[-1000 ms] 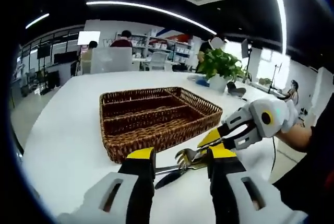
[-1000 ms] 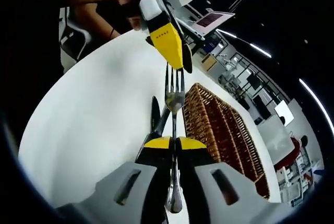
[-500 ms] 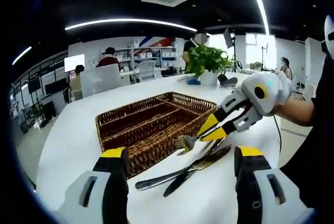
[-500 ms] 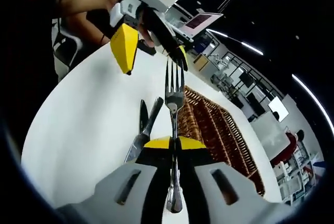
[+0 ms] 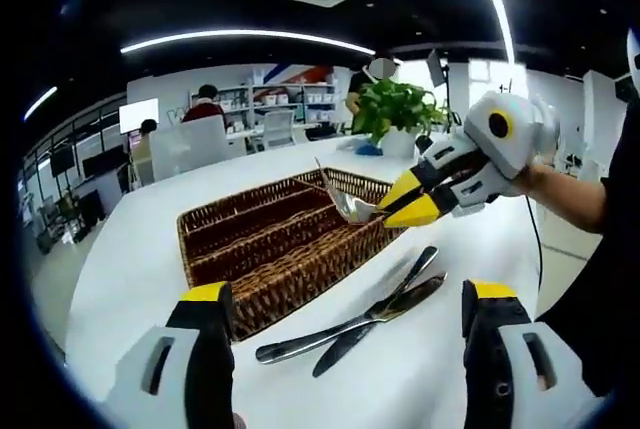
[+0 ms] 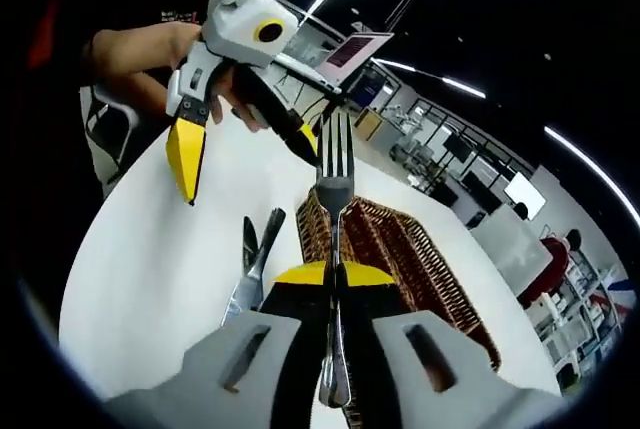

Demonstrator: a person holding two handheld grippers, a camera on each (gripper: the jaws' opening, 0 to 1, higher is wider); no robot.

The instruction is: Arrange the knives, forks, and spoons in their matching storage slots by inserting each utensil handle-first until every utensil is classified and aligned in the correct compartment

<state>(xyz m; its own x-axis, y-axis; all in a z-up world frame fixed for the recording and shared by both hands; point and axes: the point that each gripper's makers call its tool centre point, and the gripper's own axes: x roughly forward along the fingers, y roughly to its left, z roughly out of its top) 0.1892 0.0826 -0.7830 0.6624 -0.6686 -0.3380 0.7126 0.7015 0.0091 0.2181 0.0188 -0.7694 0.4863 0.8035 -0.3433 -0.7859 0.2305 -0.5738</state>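
Bright ceiling strip lights (image 5: 250, 37), sharp centre, strong fisheye bending toward edges.

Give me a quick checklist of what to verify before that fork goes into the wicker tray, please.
1. Right gripper clamped on the fork: ok, jaws closed on its shaft.
2. Fork lifted off the table: ok.
3. Handle leading toward the wicker tray: not ok, tines point forward, handle trails behind the jaws.
4. Tray compartments free: ok, none holds anything.
5. Left gripper out of the way: ok, open and holding nothing.
6. Utensils left on the table: ok, lying beside the tray; their types, cannot tell.
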